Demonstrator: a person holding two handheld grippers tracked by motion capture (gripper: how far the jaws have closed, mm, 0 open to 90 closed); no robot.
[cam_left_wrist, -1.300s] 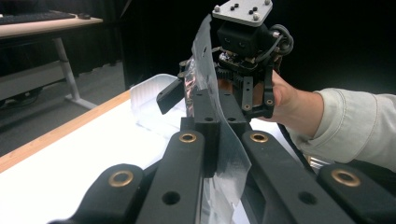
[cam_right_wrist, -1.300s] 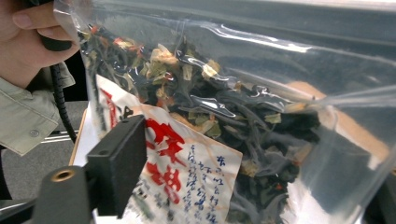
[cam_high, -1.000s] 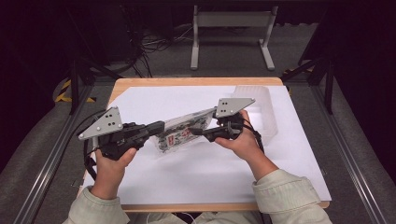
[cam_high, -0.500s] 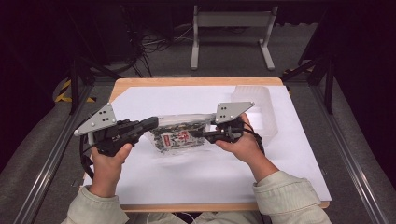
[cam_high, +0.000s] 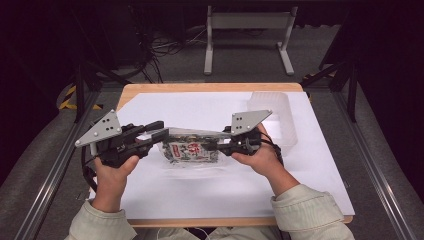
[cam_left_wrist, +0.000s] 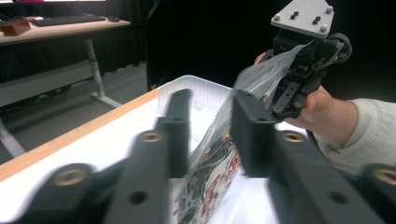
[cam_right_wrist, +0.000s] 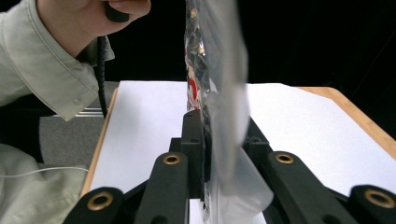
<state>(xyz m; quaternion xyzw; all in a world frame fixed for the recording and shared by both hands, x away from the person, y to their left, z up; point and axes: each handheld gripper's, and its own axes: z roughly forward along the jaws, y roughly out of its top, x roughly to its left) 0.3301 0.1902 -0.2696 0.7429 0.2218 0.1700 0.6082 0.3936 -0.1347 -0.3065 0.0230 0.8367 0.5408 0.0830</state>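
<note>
On table (cam_high: 320, 195) | one clear bag (cam_high: 192, 150) | two grippers: right gripper (cam_high: 224, 145) pinching, left gripper (cam_high: 159, 134) apart

floor: grey carpet (cam_high: 165, 75) | beyond: white desk frame (cam_high: 248, 35) (dark room) | cables (cam_high: 165, 47)

Red and white print on the clear bag (cam_high: 192, 150), not legible.

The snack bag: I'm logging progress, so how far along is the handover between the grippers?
Done: the right gripper is clamped on one end of the snack bag. In hand: the left gripper has just been opening its jaws, the bag between them, unpressed. Left: probably moving it to the clear tub.
</note>
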